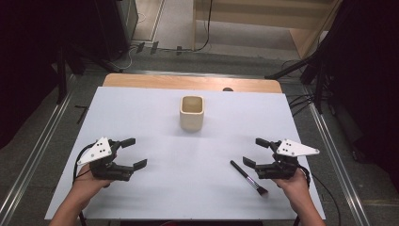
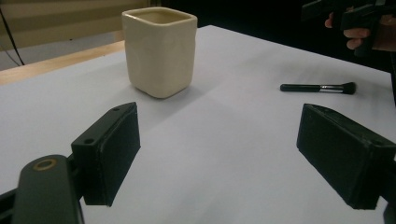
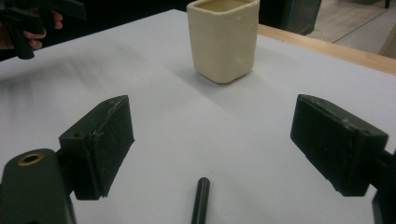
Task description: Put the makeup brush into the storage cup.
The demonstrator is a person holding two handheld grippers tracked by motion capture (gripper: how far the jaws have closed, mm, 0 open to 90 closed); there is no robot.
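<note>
Risk: wide-open right gripper [image 1: 255,151], near worktop's front edge, could roll slim black makeup brush [image 1: 248,177]; left gripper [image 1: 134,152] gapes too.

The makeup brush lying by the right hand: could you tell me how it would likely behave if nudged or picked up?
The makeup brush looks slim and light. Its round black handle lies flat, so a sideways nudge may roll it. The bristle tuft should flex; the handle probably stays stiff.
</note>
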